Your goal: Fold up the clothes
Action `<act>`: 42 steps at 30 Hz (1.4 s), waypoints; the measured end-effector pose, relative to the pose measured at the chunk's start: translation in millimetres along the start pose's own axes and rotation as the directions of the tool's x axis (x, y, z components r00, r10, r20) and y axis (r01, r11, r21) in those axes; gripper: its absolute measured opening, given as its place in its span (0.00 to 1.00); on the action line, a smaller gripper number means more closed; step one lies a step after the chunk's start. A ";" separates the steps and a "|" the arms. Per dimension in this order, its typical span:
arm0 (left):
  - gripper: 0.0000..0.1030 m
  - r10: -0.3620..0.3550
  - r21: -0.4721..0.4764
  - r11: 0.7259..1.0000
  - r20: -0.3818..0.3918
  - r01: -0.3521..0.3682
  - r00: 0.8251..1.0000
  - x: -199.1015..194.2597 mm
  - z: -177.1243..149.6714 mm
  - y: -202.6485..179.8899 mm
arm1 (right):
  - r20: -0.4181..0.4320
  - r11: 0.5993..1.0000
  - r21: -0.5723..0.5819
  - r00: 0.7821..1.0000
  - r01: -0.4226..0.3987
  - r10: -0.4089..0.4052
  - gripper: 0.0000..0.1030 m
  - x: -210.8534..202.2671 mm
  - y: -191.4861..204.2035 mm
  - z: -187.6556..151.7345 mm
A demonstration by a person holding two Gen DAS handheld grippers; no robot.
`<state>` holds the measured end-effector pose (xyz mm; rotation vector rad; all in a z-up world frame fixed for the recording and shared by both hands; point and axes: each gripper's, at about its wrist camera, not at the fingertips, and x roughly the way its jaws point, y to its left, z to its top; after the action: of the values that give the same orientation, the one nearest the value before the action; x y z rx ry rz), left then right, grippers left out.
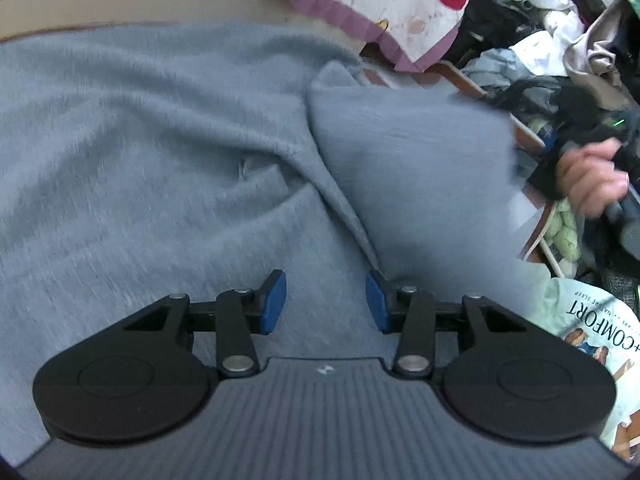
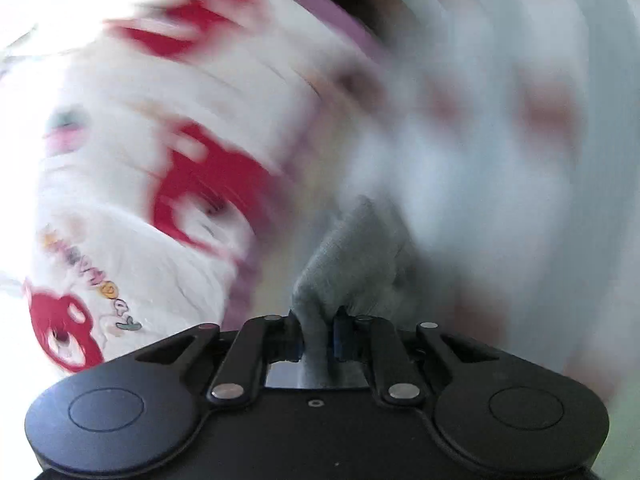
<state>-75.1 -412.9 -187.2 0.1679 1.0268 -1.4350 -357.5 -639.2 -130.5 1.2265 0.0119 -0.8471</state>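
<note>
The grey fleece garment (image 1: pixel 160 152) lies spread and rumpled, one flap folded up at its right, its far edge near a purple-trimmed quilt (image 1: pixel 384 4). The left hand-held gripper (image 1: pixel 326 304) hovers released above it. The right hand-held gripper (image 2: pixel 318 334) is clenched on a bunched fold of the garment (image 2: pixel 348 256). A clothes pile (image 1: pixel 560 40) crowds the right.

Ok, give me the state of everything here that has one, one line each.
left gripper: open, empty, over the cloth.
right gripper: shut on a bunched corner of grey cloth.
grey garment: spread out, wrinkled, one part lifted and folding over.
printed quilt: rumpled.
</note>
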 end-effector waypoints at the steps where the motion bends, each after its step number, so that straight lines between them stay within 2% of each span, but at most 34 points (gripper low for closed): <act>1: 0.42 0.001 0.005 1.000 0.006 -0.001 1.000 0.9 3.1 -0.6 | 0.066 0.989 -0.140 0.997 0.047 -0.038 0.14 -10.2 11.5 13.5; 2: 0.42 0.002 0.010 1.000 0.012 -0.002 1.000 1.8 6.2 -1.3 | 0.132 0.956 -0.274 0.989 0.104 -0.070 0.14 -19.3 22.5 26.1; 3: 0.42 0.003 0.014 1.000 0.018 -0.003 1.000 2.8 9.3 -1.9 | 0.160 0.900 -0.397 0.979 0.180 -0.126 0.13 -16.6 28.4 28.2; 4: 0.43 0.003 0.019 1.000 0.023 -0.004 1.000 3.7 12.4 -2.5 | 0.193 0.825 -0.507 0.965 0.251 -0.175 0.12 -13.8 33.5 30.0; 6: 0.43 0.003 0.012 1.000 0.014 -0.003 1.000 10.8 16.1 -2.3 | 0.203 0.709 -0.628 0.947 0.321 -0.249 0.11 -3.7 25.3 27.6; 8: 0.43 -0.003 0.002 1.000 -0.001 0.003 1.000 16.9 19.5 -1.1 | 0.173 0.683 -0.644 0.935 0.345 -0.310 0.11 9.2 7.8 27.5; 10: 0.43 -0.010 -0.004 1.000 -0.015 0.010 1.000 21.5 23.8 0.0 | 0.160 0.661 -0.642 0.911 0.388 -0.380 0.10 15.8 -13.2 28.3; 15: 0.43 -0.002 -0.004 1.000 -0.012 0.001 1.000 25.7 36.1 6.5 | 0.206 0.647 -0.584 0.860 0.490 -0.466 0.09 15.8 -47.6 27.7; 16: 0.44 0.004 -0.002 1.000 -0.005 -0.004 1.000 25.8 38.2 8.5 | 0.237 0.615 -0.611 0.856 0.499 -0.458 0.10 11.8 -40.9 22.1; 18: 0.45 0.005 -0.009 1.000 0.022 -0.005 1.000 27.7 45.5 14.6 | 0.271 0.556 -0.689 0.877 0.465 -0.398 0.10 9.4 -27.0 12.6; 19: 0.45 0.010 -0.018 1.000 0.037 -0.009 0.999 30.7 49.6 19.5 | 0.270 0.510 -0.728 0.875 0.459 -0.402 0.11 15.7 -26.7 11.9; 20: 0.45 0.016 -0.029 0.999 0.051 -0.014 0.999 33.9 53.9 24.8 | 0.233 0.478 -0.751 0.861 0.455 -0.452 0.24 27.7 -33.6 15.4; 21: 0.45 0.033 -0.032 0.999 0.062 -0.031 0.998 38.0 58.0 30.0 | 0.181 0.482 -0.741 0.831 0.467 -0.525 0.38 37.1 -45.6 24.0; 22: 0.45 0.057 -0.028 0.998 0.069 -0.056 0.996 42.7 62.2 35.2 | 0.128 0.486 -0.731 0.796 0.479 -0.591 0.40 46.0 -57.4 32.4; 23: 0.45 0.095 -0.015 0.995 0.066 -0.094 0.993 47.7 65.5 41.2 | 0.093 0.499 -0.715 0.773 0.490 -0.628 0.44 47.7 -66.9 37.5; 24: 0.45 0.134 -0.001 0.991 0.062 -0.134 0.989 52.8 68.6 47.4 | 0.094 0.517 -0.699 0.780 0.494 -0.619 0.48 41.7 -69.5 39.5; 27: 0.45 0.218 0.022 0.975 0.038 -0.219 0.975 65.7 76.0 70.0 | 0.158 0.501 -0.691 0.785 0.521 -0.599 0.51 23.7 -57.7 37.9; 29: 0.45 0.221 0.001 0.975 0.055 -0.222 0.974 69.7 79.8 82.7 | 0.213 0.471 -0.701 0.788 0.535 -0.578 0.51 16.2 -42.6 39.9; 30: 0.44 0.216 -0.009 0.976 0.069 -0.216 0.974 70.2 81.6 88.3 | 0.232 0.470 -0.703 0.797 0.534 -0.558 0.51 12.8 -32.7 43.5; 32: 0.44 0.230 -0.027 0.973 0.071 -0.229 0.971 68.4 87.0 92.6 | 0.232 0.511 -0.712 0.847 0.483 -0.477 0.53 5.1 -4.1 54.0; 33: 0.44 0.238 -0.033 0.971 0.075 -0.236 0.968 66.5 89.3 93.5 | 0.195 0.546 -0.720 0.880 0.428 -0.433 0.53 5.2 10.4 60.6; 35: 0.44 0.244 -0.042 0.970 0.080 -0.241 0.967 62.3 93.7 95.1 | 0.059 0.611 -0.731 0.921 0.303 -0.386 0.54 19.7 32.7 73.4; 37: 0.44 0.231 -0.054 0.972 0.082 -0.227 0.970 57.9 99.4 98.4 | -0.086 0.661 -0.725 0.926 0.195 -0.368 0.54 47.8 49.9 81.7; 39: 0.44 0.216 -0.064 0.975 0.092 -0.211 0.972 53.9 103.8 101.3 | -0.156 0.658 -0.737 0.907 0.157 -0.391 0.54 84.5 61.5 81.1; 42: 0.45 0.194 -0.068 0.980 0.111 -0.187 0.975 47.4 110.2 106.6 | -0.156 0.652 -0.737 0.892 0.182 -0.425 0.54 132.7 59.7 73.3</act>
<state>59.9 -498.1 -204.0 0.1350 0.9288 -1.2252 -261.1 -769.1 -112.3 0.5983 0.7786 -0.8103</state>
